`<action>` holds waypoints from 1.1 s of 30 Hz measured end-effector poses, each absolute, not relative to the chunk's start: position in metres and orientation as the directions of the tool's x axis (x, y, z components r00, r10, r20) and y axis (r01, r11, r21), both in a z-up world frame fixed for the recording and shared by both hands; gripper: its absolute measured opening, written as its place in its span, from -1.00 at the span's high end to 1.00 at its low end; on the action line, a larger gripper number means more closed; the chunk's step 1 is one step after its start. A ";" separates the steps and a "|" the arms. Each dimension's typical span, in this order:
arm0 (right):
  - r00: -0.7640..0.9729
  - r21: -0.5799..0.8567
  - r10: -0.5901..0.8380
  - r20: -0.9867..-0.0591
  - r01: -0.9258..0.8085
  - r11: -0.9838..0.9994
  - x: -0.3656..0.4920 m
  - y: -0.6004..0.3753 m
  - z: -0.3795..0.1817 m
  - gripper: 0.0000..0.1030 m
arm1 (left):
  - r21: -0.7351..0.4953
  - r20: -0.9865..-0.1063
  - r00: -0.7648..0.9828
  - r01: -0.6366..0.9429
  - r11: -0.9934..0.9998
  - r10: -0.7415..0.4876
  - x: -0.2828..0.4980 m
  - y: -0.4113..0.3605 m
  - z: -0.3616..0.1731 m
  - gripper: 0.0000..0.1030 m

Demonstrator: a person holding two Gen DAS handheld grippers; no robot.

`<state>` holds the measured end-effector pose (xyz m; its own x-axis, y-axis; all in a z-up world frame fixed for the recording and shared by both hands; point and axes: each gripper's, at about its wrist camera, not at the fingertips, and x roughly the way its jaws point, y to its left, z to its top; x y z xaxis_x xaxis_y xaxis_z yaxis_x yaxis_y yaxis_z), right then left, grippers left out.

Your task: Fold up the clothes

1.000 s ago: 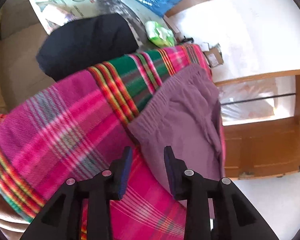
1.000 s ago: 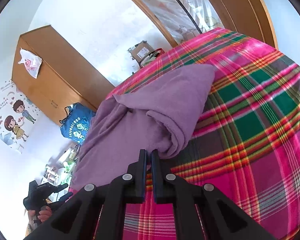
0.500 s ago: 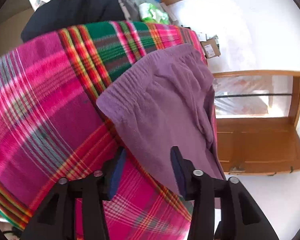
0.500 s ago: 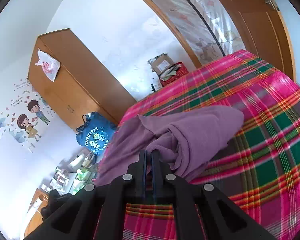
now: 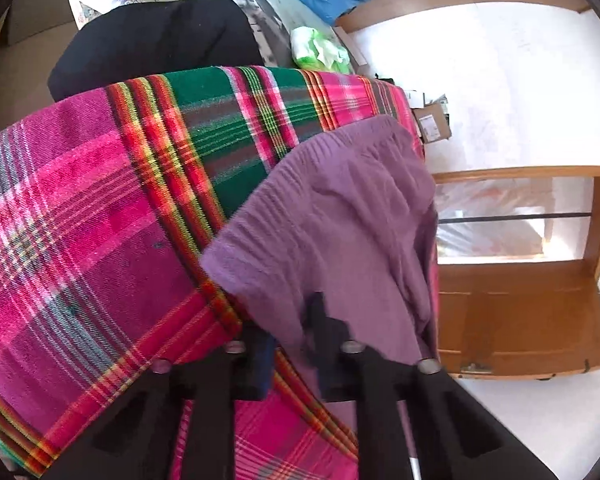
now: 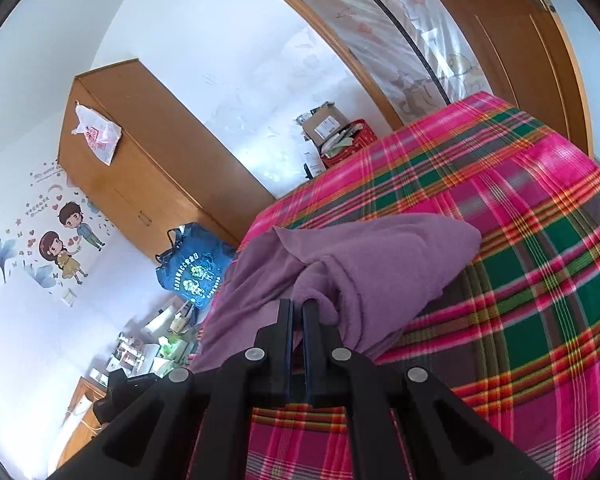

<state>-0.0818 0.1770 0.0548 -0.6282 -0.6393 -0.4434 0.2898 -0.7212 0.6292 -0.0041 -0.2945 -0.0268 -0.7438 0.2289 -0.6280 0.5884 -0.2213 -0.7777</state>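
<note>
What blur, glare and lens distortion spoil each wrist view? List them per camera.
Left wrist view: the left gripper is motion-smeared at its tips on the purple garment; the white wall is blown out. Right wrist view: sharp, with the right gripper crisp; the door frame bows from fisheye; dark vignette in the corners of both.

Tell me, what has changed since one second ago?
The left hand-held gripper, open before, has closed on the purple garment at its near edge. The right hand-held gripper has lifted its pinched fold higher. The plaid blanket stayed flat.
</note>
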 end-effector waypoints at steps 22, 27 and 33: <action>-0.600 0.561 -0.595 -0.535 0.274 -0.781 -0.043 0.168 0.020 0.91 | -0.775 -0.622 -0.762 0.566 -0.282 0.182 0.028 -0.309 -0.015 0.91; -0.590 0.562 -0.597 -0.544 0.273 -0.781 -0.032 0.169 0.016 0.91 | -0.781 -0.612 -0.771 0.553 -0.291 0.175 0.043 -0.311 -0.010 0.91; -0.580 0.571 -0.609 -0.542 0.277 -0.772 -0.016 0.172 0.014 0.91 | -0.782 -0.609 -0.772 0.548 -0.296 0.180 0.066 -0.306 -0.010 0.91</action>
<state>-0.0156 0.1724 0.0144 -0.5800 -0.6086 -0.5415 0.2770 -0.7725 0.5714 0.0659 -0.3055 -0.0101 -0.7723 0.1801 -0.6092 0.5482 -0.2955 -0.7824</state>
